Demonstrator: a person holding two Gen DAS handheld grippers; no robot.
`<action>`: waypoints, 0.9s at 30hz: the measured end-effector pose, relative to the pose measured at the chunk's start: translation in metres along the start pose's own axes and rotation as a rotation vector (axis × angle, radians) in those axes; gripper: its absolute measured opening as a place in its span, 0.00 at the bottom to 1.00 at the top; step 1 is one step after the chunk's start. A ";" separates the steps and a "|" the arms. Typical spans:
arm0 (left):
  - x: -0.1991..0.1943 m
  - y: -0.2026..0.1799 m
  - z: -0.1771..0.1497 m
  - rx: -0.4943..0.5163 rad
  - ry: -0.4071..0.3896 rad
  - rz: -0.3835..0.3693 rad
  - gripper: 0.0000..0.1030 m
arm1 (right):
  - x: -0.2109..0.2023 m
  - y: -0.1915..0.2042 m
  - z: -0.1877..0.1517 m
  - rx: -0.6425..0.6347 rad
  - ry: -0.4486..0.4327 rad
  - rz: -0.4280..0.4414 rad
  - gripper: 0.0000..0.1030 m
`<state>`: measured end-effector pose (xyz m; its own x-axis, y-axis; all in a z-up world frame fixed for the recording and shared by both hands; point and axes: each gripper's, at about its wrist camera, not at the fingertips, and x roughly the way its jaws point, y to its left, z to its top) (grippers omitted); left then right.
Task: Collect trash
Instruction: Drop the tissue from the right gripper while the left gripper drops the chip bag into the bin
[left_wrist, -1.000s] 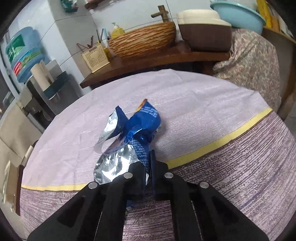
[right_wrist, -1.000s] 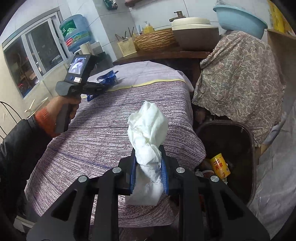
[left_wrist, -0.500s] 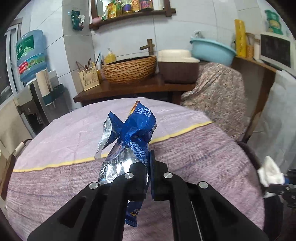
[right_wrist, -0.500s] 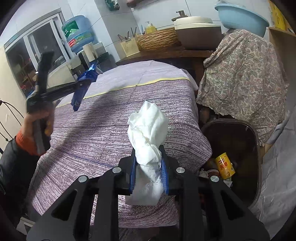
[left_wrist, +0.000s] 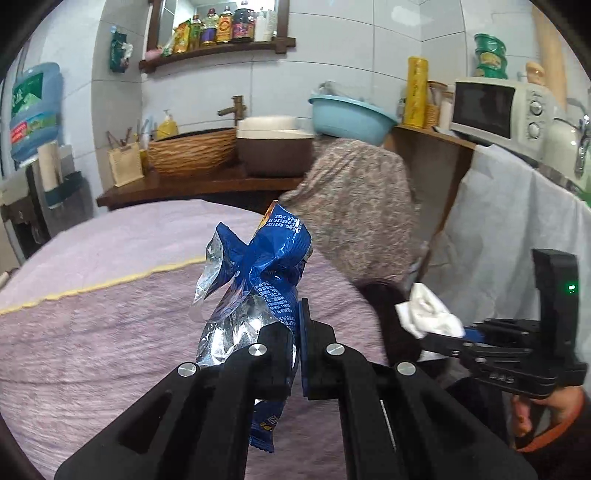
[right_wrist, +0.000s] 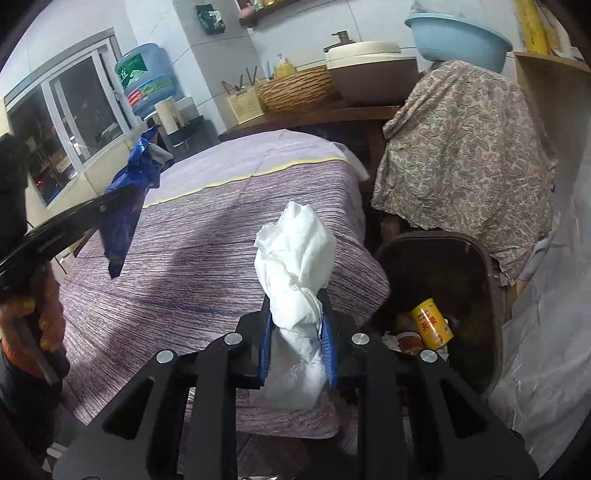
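Wrapper (right_wrist: 125, 206) up over worktop (right_wrist: 221, 236), left of tissue wad (right_wrist: 299, 266); bin (right_wrist: 491, 280) right of worktop edge, can (right_wrist: 432, 325) inside; draped cloth (right_wrist: 461, 147) behind bin.

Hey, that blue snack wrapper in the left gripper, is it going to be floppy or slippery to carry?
The blue snack wrapper looks thin and crumpled, so probably floppy: its lower end dangles below the left gripper. Its shiny foil lining suggests it may be slick, though the shut jaws pinch it firmly. It likely weighs almost nothing, since it stands up above the jaws without sagging.
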<state>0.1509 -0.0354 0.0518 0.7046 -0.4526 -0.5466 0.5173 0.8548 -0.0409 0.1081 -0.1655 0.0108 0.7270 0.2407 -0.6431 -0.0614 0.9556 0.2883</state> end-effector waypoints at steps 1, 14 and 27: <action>0.001 -0.007 -0.002 -0.009 -0.005 -0.007 0.04 | -0.002 -0.004 -0.003 0.007 -0.002 -0.012 0.23; 0.035 -0.099 -0.012 -0.020 0.010 -0.181 0.04 | 0.014 -0.072 -0.038 0.101 0.027 -0.173 0.23; 0.077 -0.129 -0.029 0.007 0.105 -0.200 0.04 | 0.058 -0.139 -0.046 0.190 0.064 -0.276 0.59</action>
<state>0.1243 -0.1734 -0.0096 0.5329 -0.5838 -0.6125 0.6454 0.7486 -0.1519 0.1276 -0.2767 -0.0994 0.6539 -0.0066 -0.7566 0.2643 0.9390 0.2202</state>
